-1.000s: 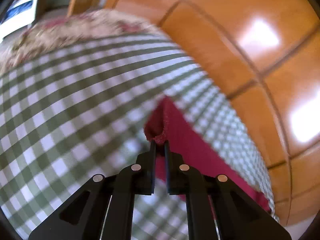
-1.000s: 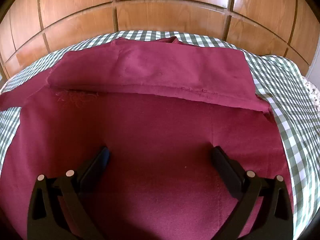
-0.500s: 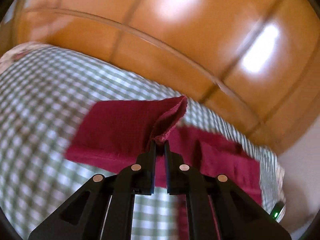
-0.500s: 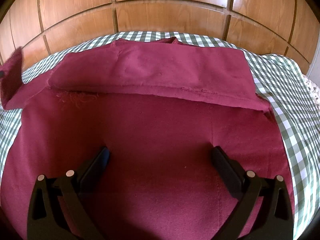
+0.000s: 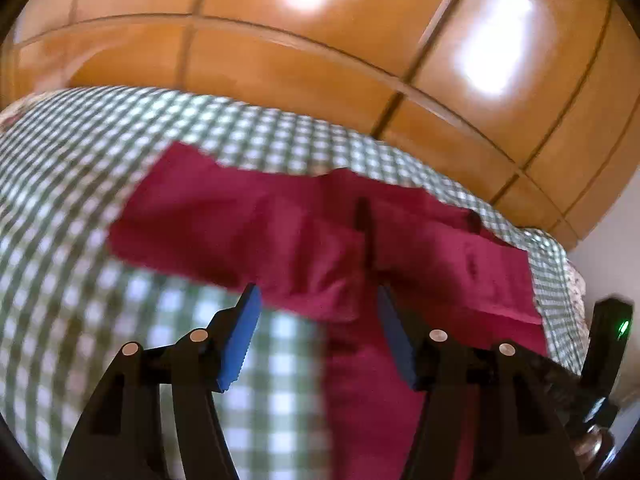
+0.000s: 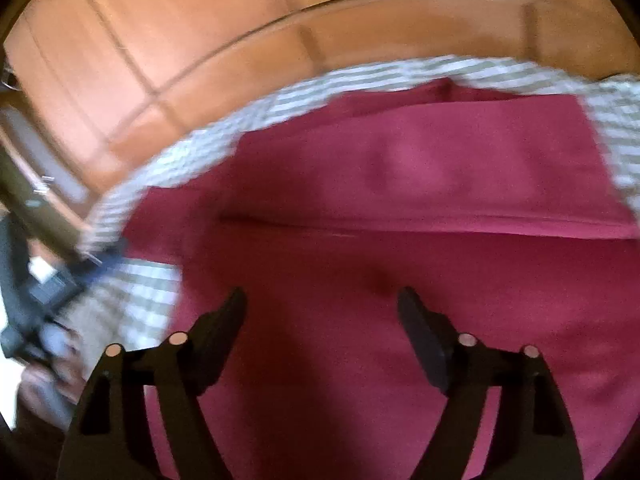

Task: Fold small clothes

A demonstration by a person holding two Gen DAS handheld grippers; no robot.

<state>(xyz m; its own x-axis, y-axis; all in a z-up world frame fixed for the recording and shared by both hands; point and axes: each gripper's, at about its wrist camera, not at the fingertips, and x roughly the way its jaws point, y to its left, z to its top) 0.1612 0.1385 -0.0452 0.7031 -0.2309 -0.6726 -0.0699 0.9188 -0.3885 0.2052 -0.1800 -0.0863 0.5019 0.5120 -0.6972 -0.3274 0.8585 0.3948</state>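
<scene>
A: Left view?
B: The left gripper (image 5: 318,332) has just opened its jaws; nothing is between them. The red cloth (image 5: 256,236) lies folded just ahead on the checked cover (image 5: 60,216).
A: Right view?
B: The right gripper (image 6: 322,332) has just narrowed, jaws apart and empty, the cloth (image 6: 420,184) beneath and ahead.

A green-and-white checked cover (image 5: 80,208) spreads over the supporting surface, backed by wooden panelling (image 5: 320,60), with a dark red garment (image 5: 248,232) lying partly folded directly on the checked cloth.
</scene>
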